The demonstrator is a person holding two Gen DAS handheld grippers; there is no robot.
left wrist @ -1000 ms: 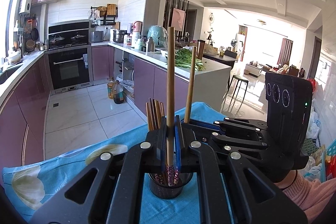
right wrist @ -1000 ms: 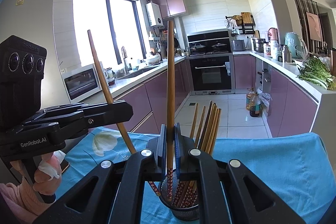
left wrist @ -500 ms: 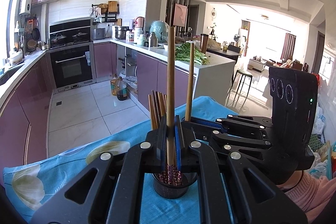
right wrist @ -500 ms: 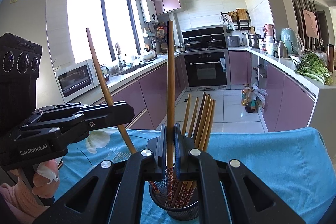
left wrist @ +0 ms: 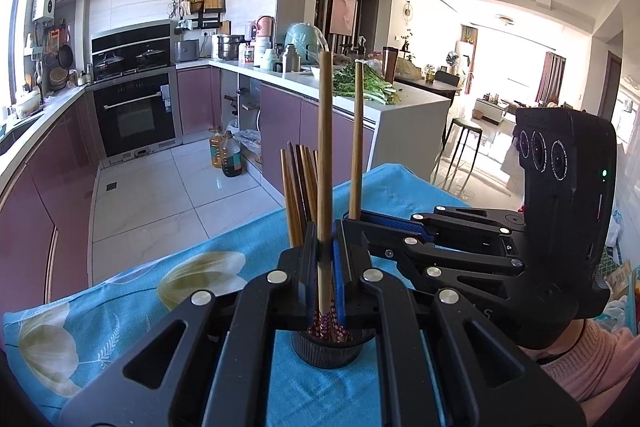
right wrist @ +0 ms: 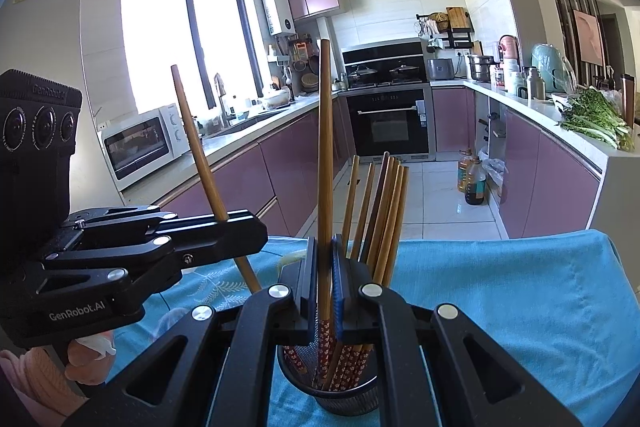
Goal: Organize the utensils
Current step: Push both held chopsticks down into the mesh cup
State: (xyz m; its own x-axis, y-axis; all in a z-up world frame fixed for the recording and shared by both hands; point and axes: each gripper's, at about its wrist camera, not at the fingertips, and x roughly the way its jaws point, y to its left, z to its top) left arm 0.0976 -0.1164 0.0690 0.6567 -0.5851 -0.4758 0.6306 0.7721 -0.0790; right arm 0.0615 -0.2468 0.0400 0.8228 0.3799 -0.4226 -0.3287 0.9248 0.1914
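A dark mesh cup [right wrist: 332,387] with several wooden chopsticks [right wrist: 380,211] stands on a teal flowered cloth [left wrist: 120,307]. My left gripper [left wrist: 325,255] is shut on one upright chopstick [left wrist: 325,147], whose patterned end sits at the mouth of the cup [left wrist: 326,351]. Close beside it on the right, my right gripper [left wrist: 352,217] holds its own chopstick [left wrist: 355,147]. In the right wrist view, my right gripper [right wrist: 325,267] is shut on that chopstick [right wrist: 325,147], its patterned end inside the cup. My left gripper [right wrist: 240,231] holds a slanted chopstick [right wrist: 196,143]; its lower end is hidden.
The cloth-covered table ends just beyond the cup, with tiled kitchen floor [left wrist: 160,195] below. A hand in a pink sleeve [left wrist: 592,359] holds the right gripper. Purple cabinets, an oven [right wrist: 388,123] and a counter with greens [right wrist: 596,123] stand farther off.
Both grippers have tilted slightly, so the kitchen sits a little lower in each view. Each keeps its chopstick gripped over the cup.
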